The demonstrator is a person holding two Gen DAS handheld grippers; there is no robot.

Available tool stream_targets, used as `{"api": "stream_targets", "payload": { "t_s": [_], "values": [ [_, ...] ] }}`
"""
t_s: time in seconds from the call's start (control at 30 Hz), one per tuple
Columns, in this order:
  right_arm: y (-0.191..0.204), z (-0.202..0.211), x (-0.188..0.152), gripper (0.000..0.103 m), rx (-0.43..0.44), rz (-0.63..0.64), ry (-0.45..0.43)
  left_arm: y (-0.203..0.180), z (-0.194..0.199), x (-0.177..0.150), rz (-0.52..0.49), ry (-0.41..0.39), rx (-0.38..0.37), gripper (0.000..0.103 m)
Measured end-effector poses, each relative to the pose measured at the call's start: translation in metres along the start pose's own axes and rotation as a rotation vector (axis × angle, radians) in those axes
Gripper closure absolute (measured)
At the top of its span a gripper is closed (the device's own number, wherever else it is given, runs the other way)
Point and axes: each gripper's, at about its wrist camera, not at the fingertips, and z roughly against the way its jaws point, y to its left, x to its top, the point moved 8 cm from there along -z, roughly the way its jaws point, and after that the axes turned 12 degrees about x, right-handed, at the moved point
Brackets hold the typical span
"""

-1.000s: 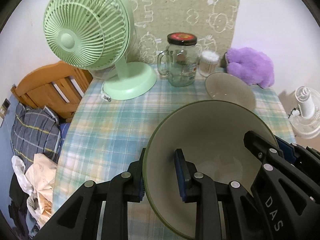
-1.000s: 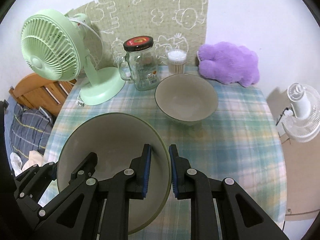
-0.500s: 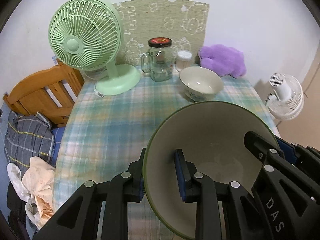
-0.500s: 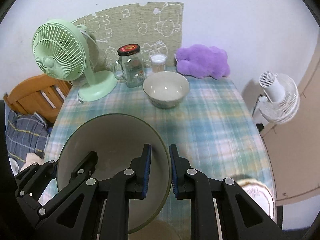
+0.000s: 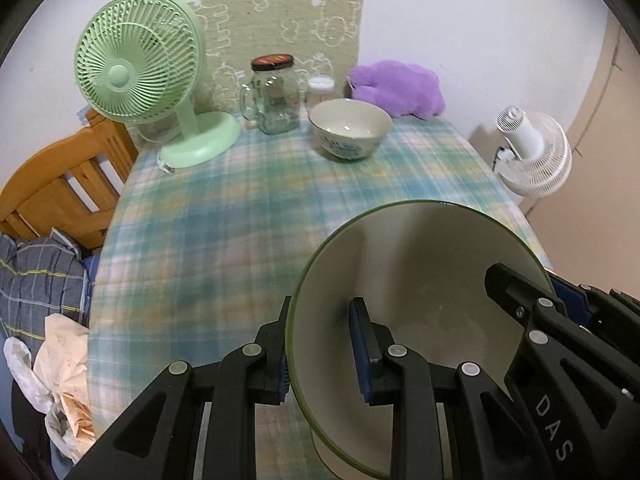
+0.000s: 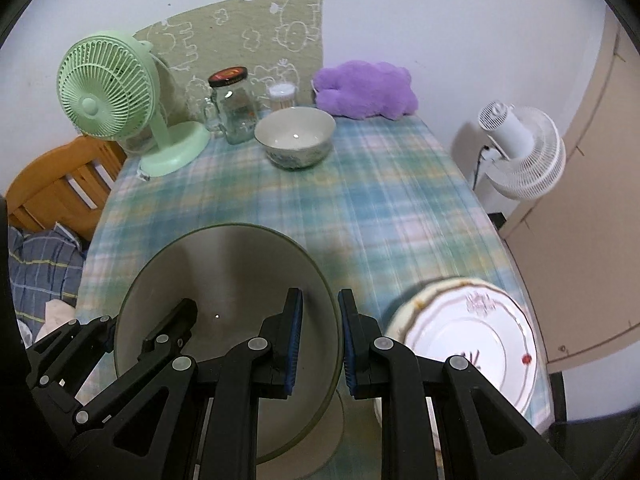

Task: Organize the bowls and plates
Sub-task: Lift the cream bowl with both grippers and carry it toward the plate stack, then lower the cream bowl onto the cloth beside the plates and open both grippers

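Green-rimmed, cream-glazed large bowl (image 5: 416, 280) is tilted above the near end of the checked bench (image 5: 240, 208), its rim pinched on opposite sides by left tongs (image 5: 320, 350) and right tongs (image 6: 320, 344). Small bowl (image 6: 295, 138) stands far back; flowered plate (image 6: 480, 336) lies at the near right edge, open cloth between.
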Motion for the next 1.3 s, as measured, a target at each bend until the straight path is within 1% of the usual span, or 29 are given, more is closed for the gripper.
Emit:
{"api": "stream_targets", "payload": {
  "t_s": [0.2, 0.47, 0.8, 1.03, 1.3],
  "values": [
    [-0.010, -0.001, -0.020, 0.082, -0.014, -0.021, 0.034, -0.011, -0.006, -0.021, -0.042, 0.039, -0.014, 0.079],
    [-0.009, -0.014, -0.042, 0.082, -0.013, -0.018, 0.097, -0.009, -0.018, -0.042, -0.045, 0.087, -0.007, 0.079],
    [-0.003, -0.031, -0.057, 0.082, -0.010, -0.012, 0.159, -0.004, -0.032, -0.057, -0.044, 0.135, 0.008, 0.079],
    [-0.008, -0.041, -0.068, 0.082, -0.025, -0.021, 0.194, -0.008, -0.041, -0.066, -0.062, 0.166, -0.003, 0.079],
    [-0.010, -0.044, -0.074, 0.082, -0.048, -0.011, 0.191, -0.011, -0.043, -0.070, -0.092, 0.151, 0.006, 0.079]
  ]
}}
